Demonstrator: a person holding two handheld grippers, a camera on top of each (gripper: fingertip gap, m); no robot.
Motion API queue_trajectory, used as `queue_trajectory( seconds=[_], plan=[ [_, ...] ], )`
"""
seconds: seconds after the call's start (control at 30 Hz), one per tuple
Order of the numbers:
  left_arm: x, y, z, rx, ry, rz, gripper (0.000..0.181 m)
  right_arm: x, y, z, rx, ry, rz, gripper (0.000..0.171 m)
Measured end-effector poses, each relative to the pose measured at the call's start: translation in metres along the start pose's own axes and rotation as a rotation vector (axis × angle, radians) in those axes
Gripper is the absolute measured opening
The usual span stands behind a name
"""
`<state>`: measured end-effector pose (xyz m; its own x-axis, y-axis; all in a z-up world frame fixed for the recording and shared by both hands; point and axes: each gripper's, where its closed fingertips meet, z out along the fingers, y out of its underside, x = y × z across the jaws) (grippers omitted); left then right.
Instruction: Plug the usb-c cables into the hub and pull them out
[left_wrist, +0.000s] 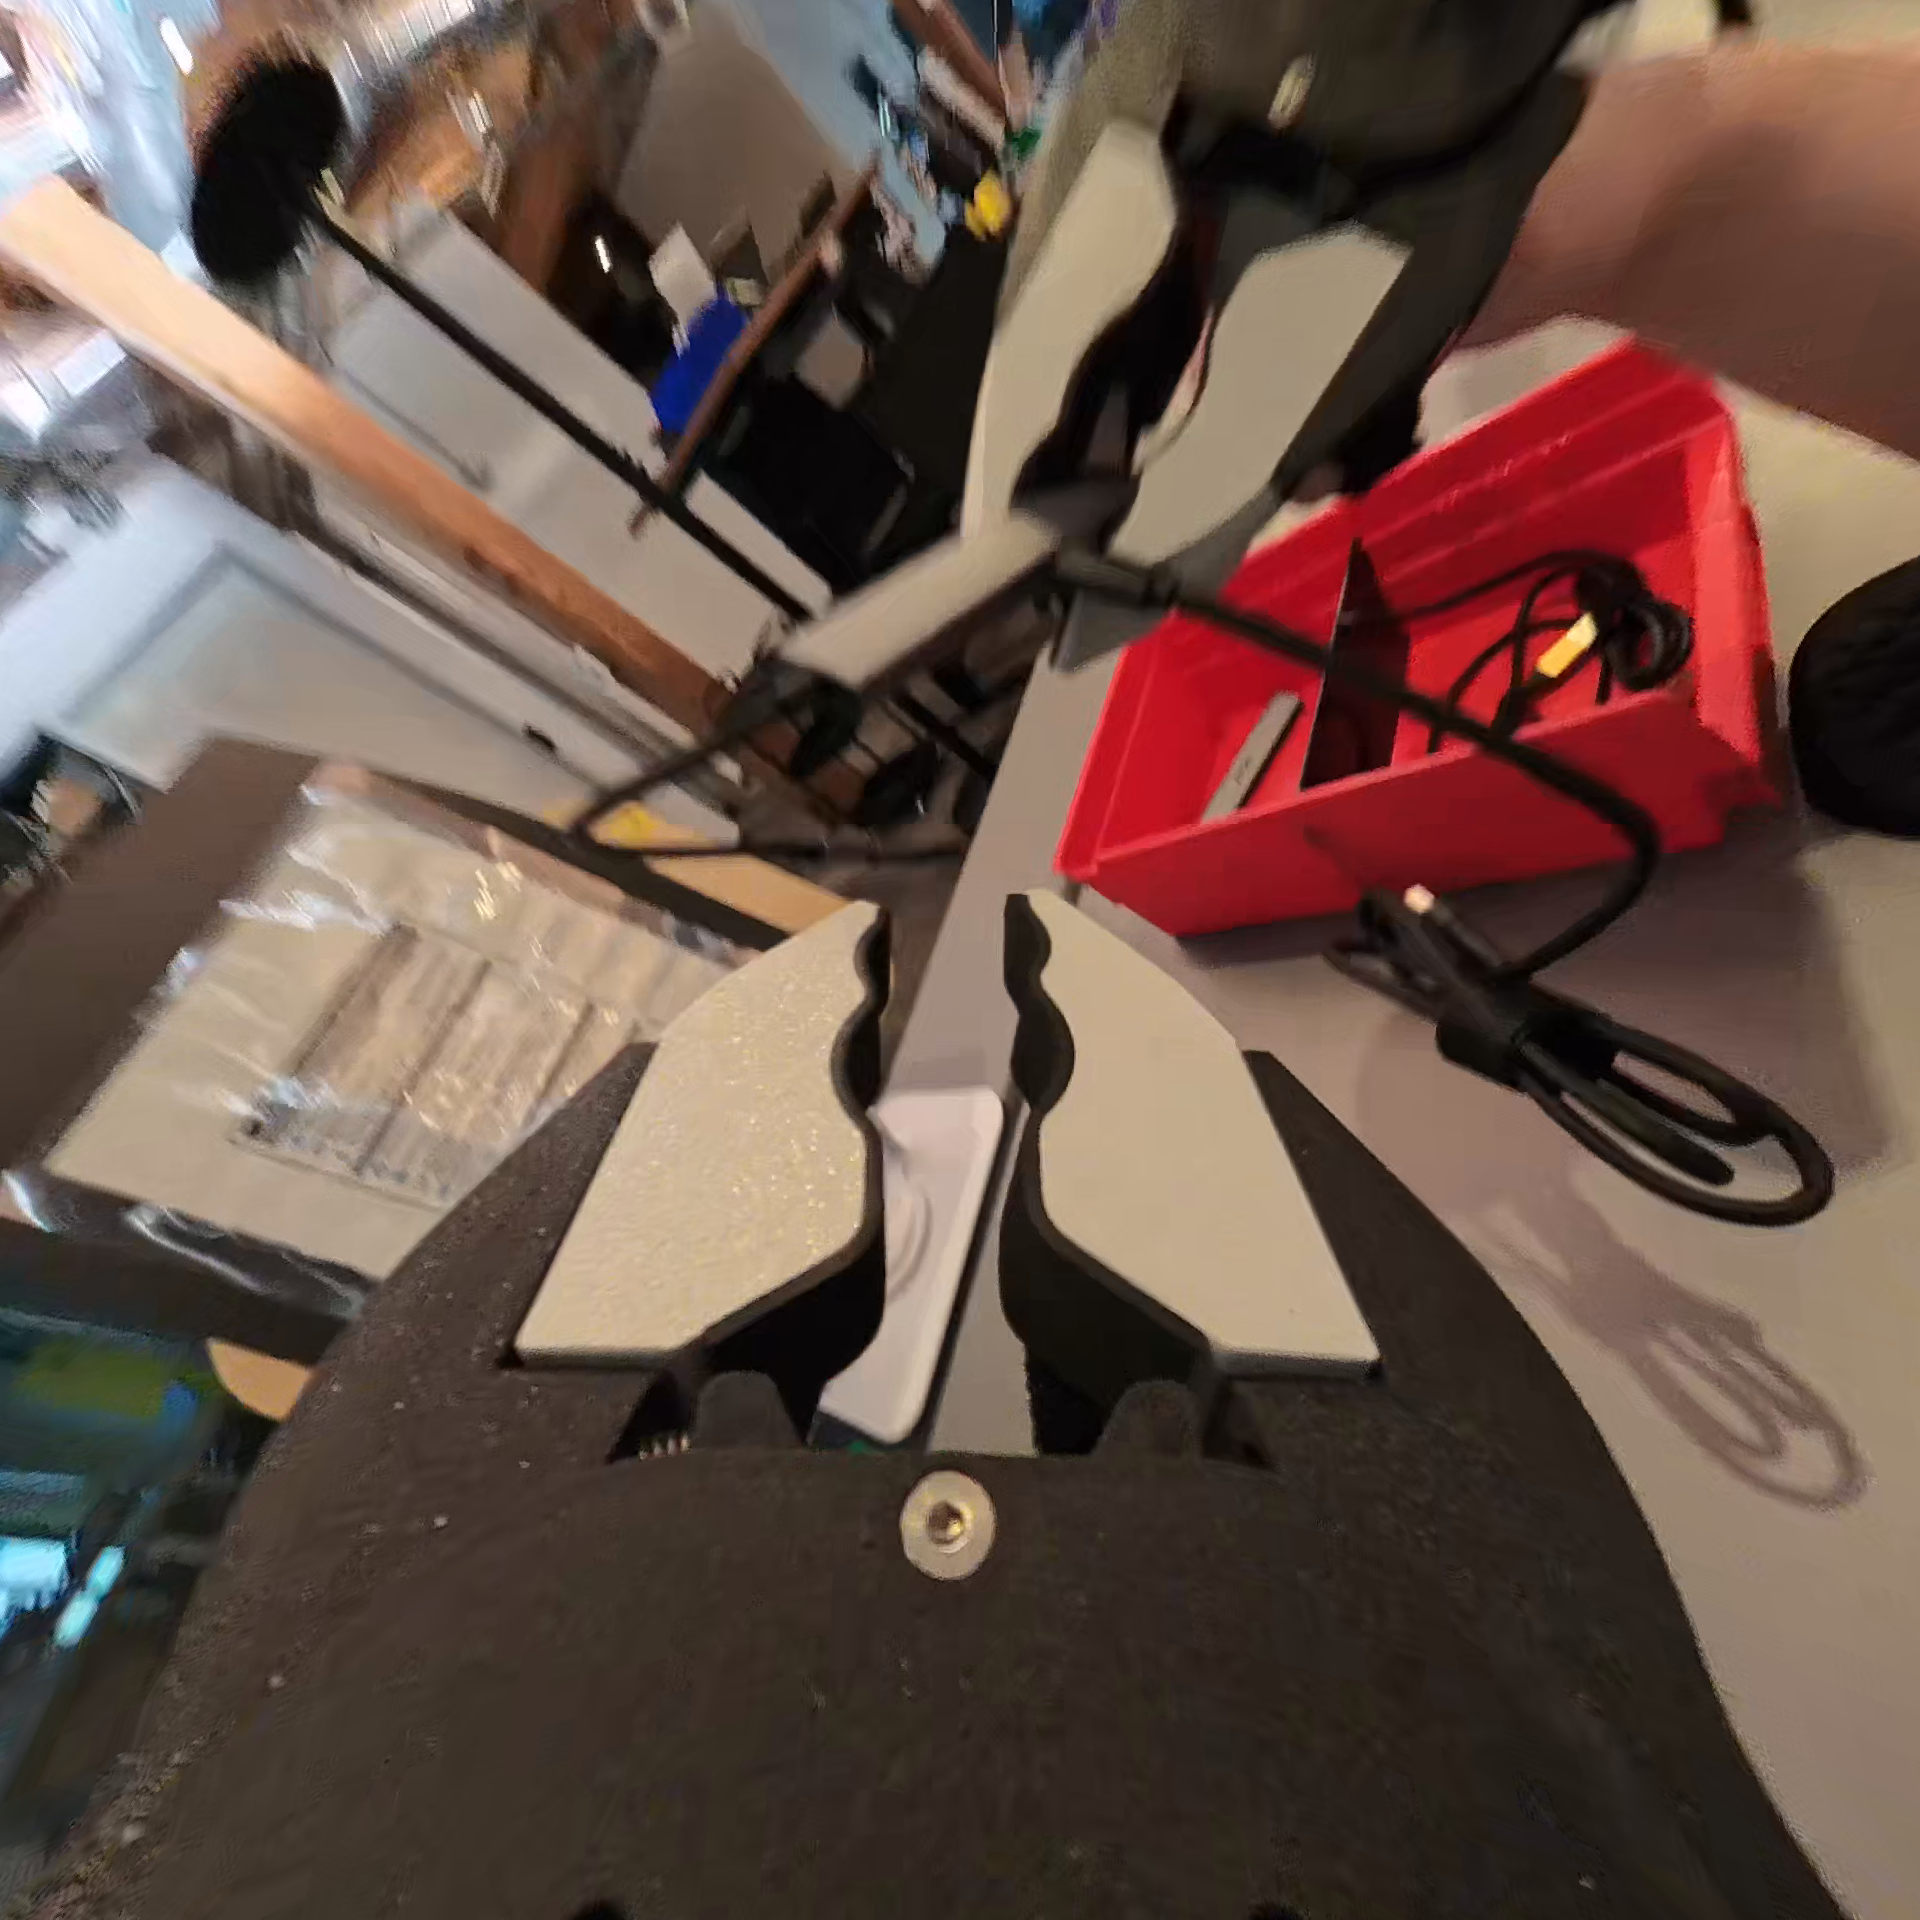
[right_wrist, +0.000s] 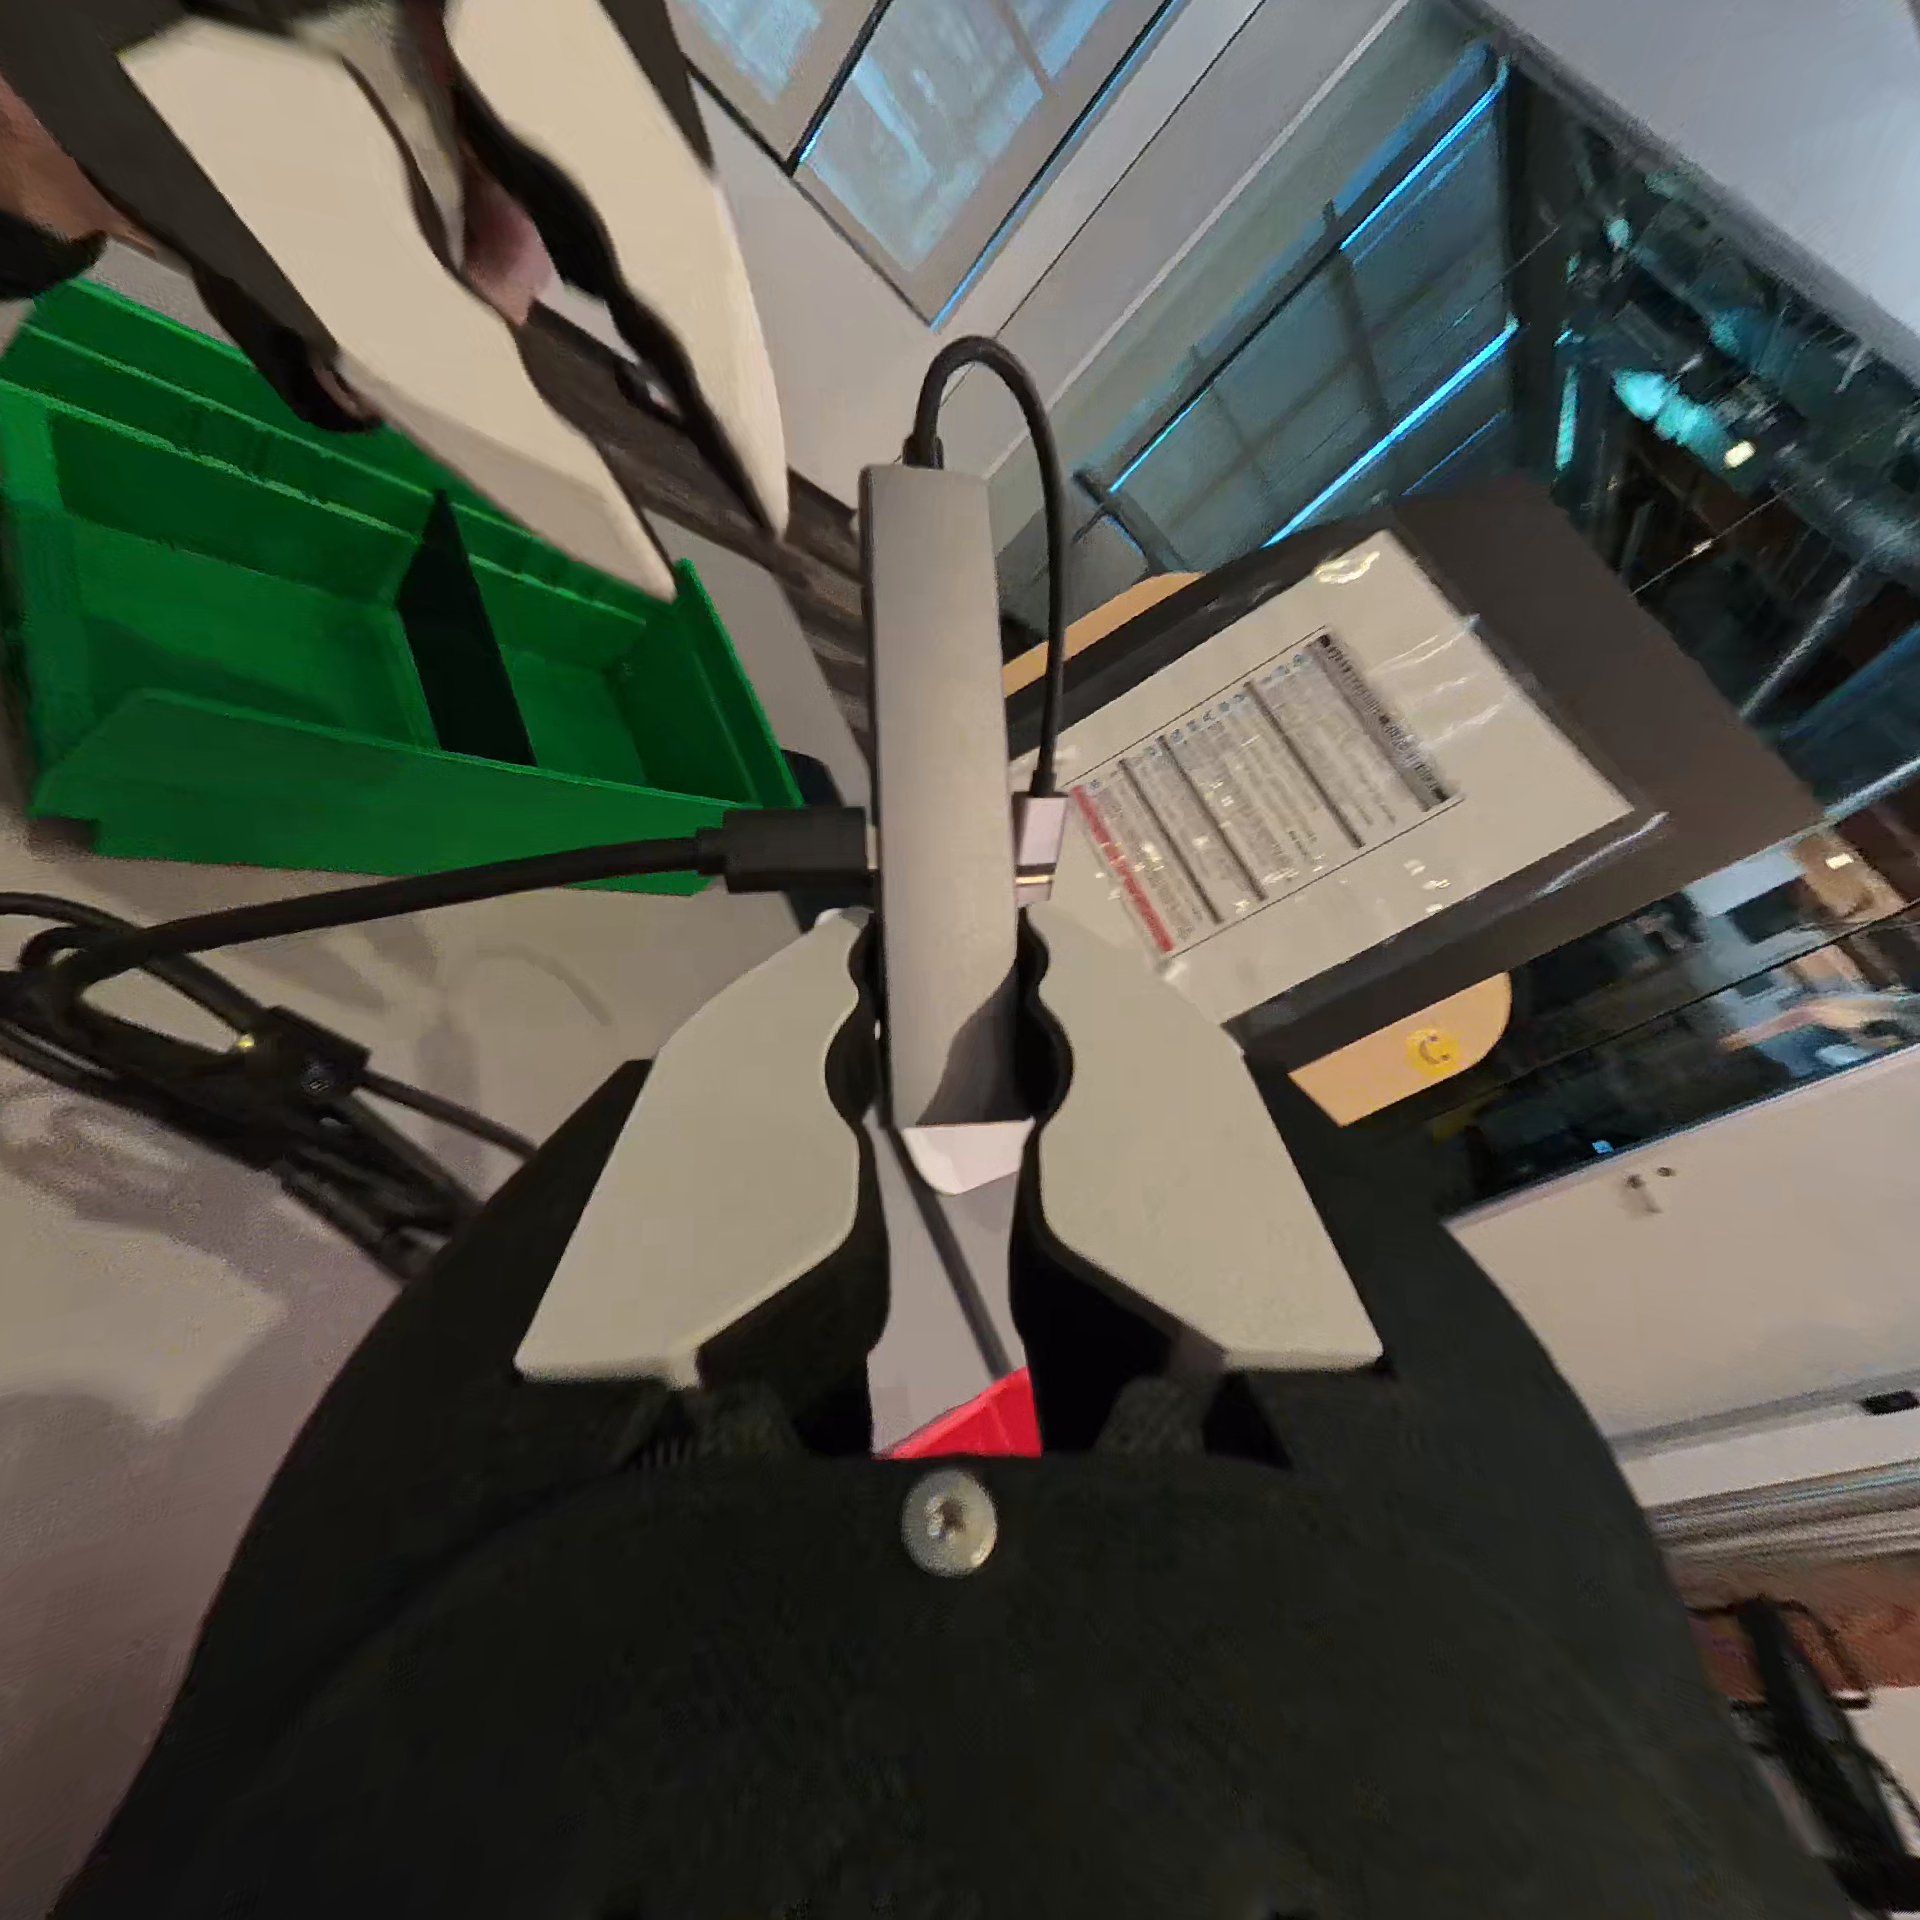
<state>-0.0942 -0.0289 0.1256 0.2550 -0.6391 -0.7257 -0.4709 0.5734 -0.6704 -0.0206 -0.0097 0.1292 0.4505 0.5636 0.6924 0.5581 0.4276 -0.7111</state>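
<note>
My right gripper (right_wrist: 945, 935) is shut on a slim grey hub (right_wrist: 935, 675) and holds it in the air, pointing away. A black USB-C plug (right_wrist: 795, 847) sits in the hub's left side. Its cable (right_wrist: 416, 894) runs down to a tied bundle (right_wrist: 208, 1049) on the table. The hub's own short lead loops over to a silver plug (right_wrist: 1039, 847) that hangs free. My left gripper (left_wrist: 945, 914) is open and empty, a little way below the hub (left_wrist: 914, 613) and the right gripper (left_wrist: 1101, 530). The left gripper also shows in the right wrist view (right_wrist: 717, 540).
A red bin (left_wrist: 1403, 842) on the grey table (left_wrist: 1351, 1351) holds another coiled cable (left_wrist: 1600, 623) and a grey bar (left_wrist: 1257, 748). The tied bundle (left_wrist: 1579, 1070) lies in front of it. A green bin (right_wrist: 312, 644) stands to the left. A white flat item (left_wrist: 935, 1247) lies under my left gripper. The tips of one gripper are about 9 cm away from the tips of the other.
</note>
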Motion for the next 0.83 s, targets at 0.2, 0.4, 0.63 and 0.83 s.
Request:
queue_trajectory(
  seconds=[0.2, 0.4, 0.63, 0.83],
  plan=[
    [0.01, -0.025, -0.004, 0.148, -0.106, 0.276, 0.041, -0.033, 0.021, 0.017, -0.085, -0.244, 0.165, 0.023],
    [0.037, 0.004, 0.032, 0.046, -0.016, 0.394, 0.037, -0.062, 0.031, 0.017, -0.086, -0.453, 0.216, 0.023],
    [0.065, 0.0, 0.038, 0.047, 0.136, 0.316, 0.038, -0.069, 0.037, 0.008, -0.046, -0.556, 0.241, 0.023],
    [0.054, -0.013, 0.035, 0.088, 0.177, 0.04, 0.049, -0.061, 0.033, 0.014, 0.024, -0.416, 0.013, 0.023]
  ],
)
